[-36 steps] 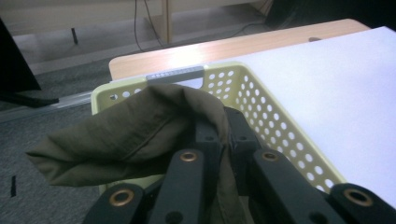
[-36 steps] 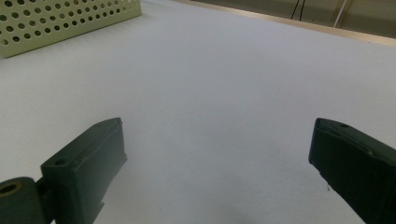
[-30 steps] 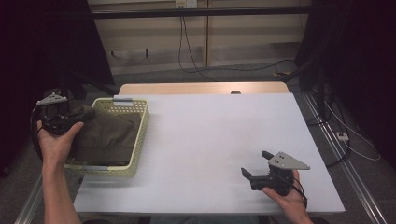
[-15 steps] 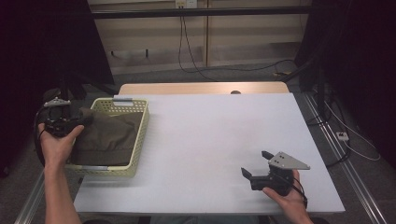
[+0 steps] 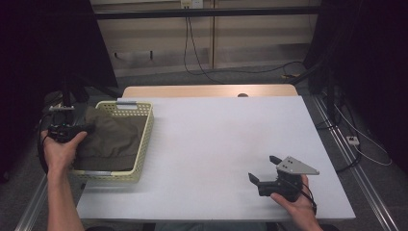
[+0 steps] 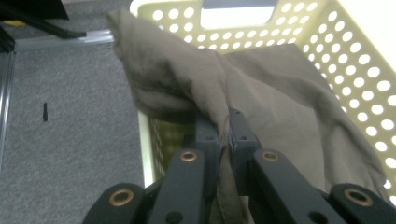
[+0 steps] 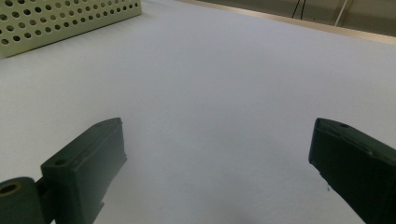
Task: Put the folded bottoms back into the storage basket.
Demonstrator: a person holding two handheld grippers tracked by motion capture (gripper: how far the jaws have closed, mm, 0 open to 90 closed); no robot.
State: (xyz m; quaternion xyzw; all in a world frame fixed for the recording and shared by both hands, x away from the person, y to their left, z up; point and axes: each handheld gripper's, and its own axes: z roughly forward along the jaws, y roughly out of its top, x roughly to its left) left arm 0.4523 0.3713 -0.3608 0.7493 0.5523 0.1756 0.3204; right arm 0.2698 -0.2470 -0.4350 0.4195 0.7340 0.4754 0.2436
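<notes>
An olive-brown cloth (image 5: 113,142) lies in a pale yellow perforated basket (image 5: 144,139) at the table's left edge. Part of the cloth (image 6: 261,88) drapes over the basket's outer rim (image 6: 144,140). My left gripper (image 5: 82,129) is at that outer side, shut on a fold of the cloth, its jaws (image 6: 225,122) pinching the fabric between them. My right gripper (image 5: 264,169) rests in a hand near the table's front right, open, with bare white table between its fingers (image 7: 88,163).
The white table (image 5: 226,139) stretches between basket and right gripper. A wooden strip (image 5: 207,91) runs along its far edge. Grey floor (image 6: 70,140) and a metal rail lie left of the basket. Cables run on the floor behind and to the right.
My left gripper has moved leftward and outward past the basket's outer rim, pulling the cloth's edge with it. The right gripper has stayed in place.
</notes>
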